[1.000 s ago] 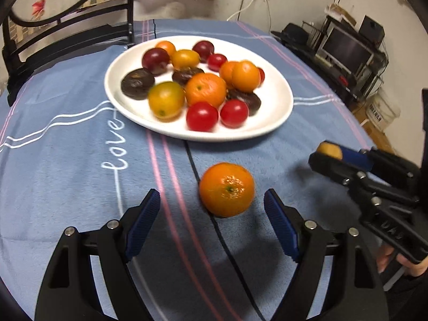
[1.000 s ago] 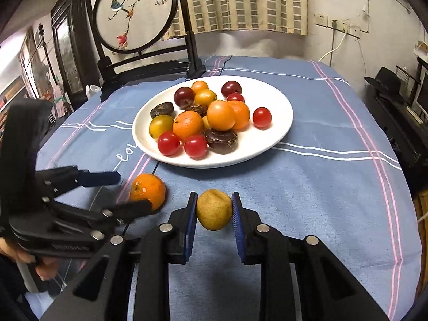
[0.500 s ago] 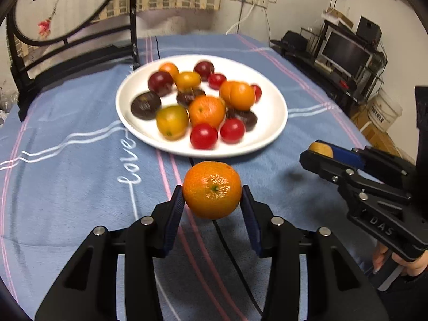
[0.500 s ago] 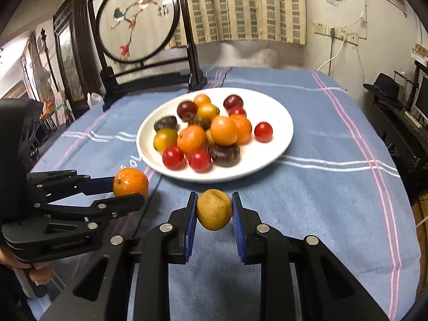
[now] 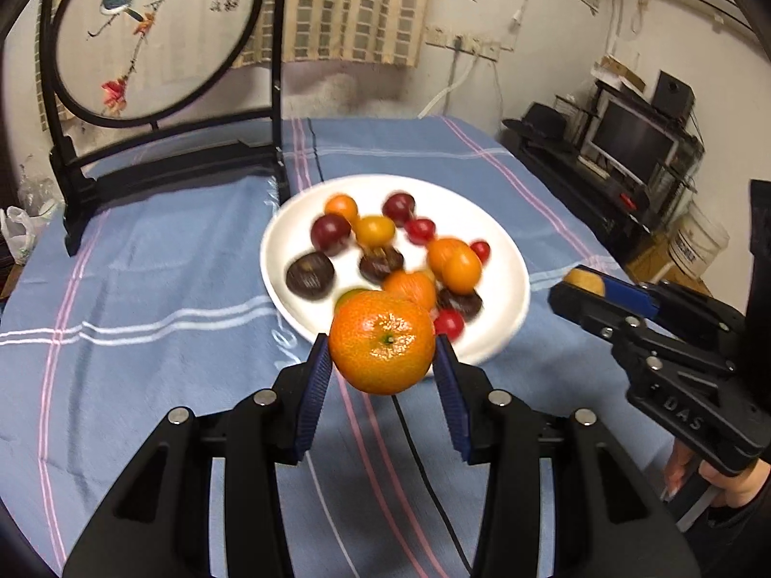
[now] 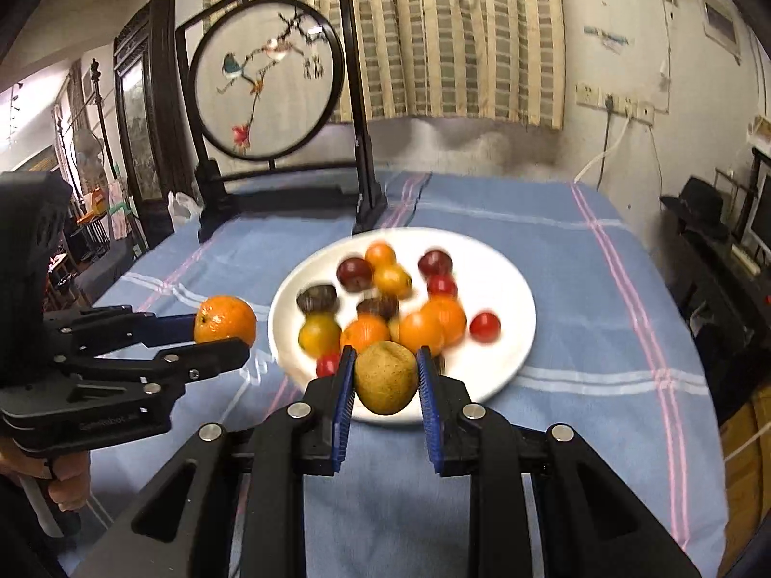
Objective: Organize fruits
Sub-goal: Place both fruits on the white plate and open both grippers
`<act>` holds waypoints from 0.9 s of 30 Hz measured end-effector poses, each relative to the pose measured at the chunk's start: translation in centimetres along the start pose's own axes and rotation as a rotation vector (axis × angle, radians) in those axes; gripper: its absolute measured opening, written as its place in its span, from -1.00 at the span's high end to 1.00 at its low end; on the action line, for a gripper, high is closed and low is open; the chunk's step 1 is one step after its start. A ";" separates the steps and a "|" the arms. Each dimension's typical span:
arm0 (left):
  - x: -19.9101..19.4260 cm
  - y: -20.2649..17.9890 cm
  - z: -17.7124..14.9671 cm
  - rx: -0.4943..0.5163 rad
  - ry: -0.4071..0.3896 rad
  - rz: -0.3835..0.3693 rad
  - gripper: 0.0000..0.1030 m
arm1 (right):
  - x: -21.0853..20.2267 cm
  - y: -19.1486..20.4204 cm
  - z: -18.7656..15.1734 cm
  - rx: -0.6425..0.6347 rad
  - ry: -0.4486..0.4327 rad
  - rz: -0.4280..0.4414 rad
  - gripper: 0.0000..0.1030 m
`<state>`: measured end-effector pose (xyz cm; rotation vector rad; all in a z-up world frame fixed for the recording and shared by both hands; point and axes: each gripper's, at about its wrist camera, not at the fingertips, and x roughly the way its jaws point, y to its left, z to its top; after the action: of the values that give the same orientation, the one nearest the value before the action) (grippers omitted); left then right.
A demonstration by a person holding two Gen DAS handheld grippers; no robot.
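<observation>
I'm clamping the orange (image 5: 381,341) in my left gripper (image 5: 383,375), lower centre of frame, lifted off the bench (image 5: 144,289). My right gripper (image 6: 385,385) is squeezing a brownish-yellow fruit (image 6: 385,378). Beyond both, mid-frame, the white plate (image 6: 511,298) is carrying approx. a dozen fruits, blurred.

A bright orange mandarin (image 5: 383,342) is clamped between blue ribbed pads (image 5: 313,385) on black fingers. A dull yellow-brown fruit (image 6: 385,378) is seen before a white plate (image 6: 511,289) of red, orange and dark purple fruit. The tablecloth (image 5: 159,260) is blue, striped pink and white.
</observation>
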<state>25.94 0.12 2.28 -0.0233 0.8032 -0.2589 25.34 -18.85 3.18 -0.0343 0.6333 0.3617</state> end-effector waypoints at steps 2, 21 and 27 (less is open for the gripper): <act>0.1 0.5 1.1 -0.015 -0.017 0.012 0.18 | 0.3 0.2 1.0 -0.005 -0.017 0.000 0.51; 8.9 2.1 4.4 -0.086 0.038 0.024 0.18 | 9.2 0.1 1.6 0.002 0.092 0.029 0.50; 10.1 2.2 4.2 -0.097 0.051 0.019 0.18 | 9.5 0.3 1.4 0.003 0.085 0.037 0.50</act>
<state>36.12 -0.50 -2.25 -0.1005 0.8660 -0.2031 33.08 -15.32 -1.22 -0.0358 0.7194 0.3965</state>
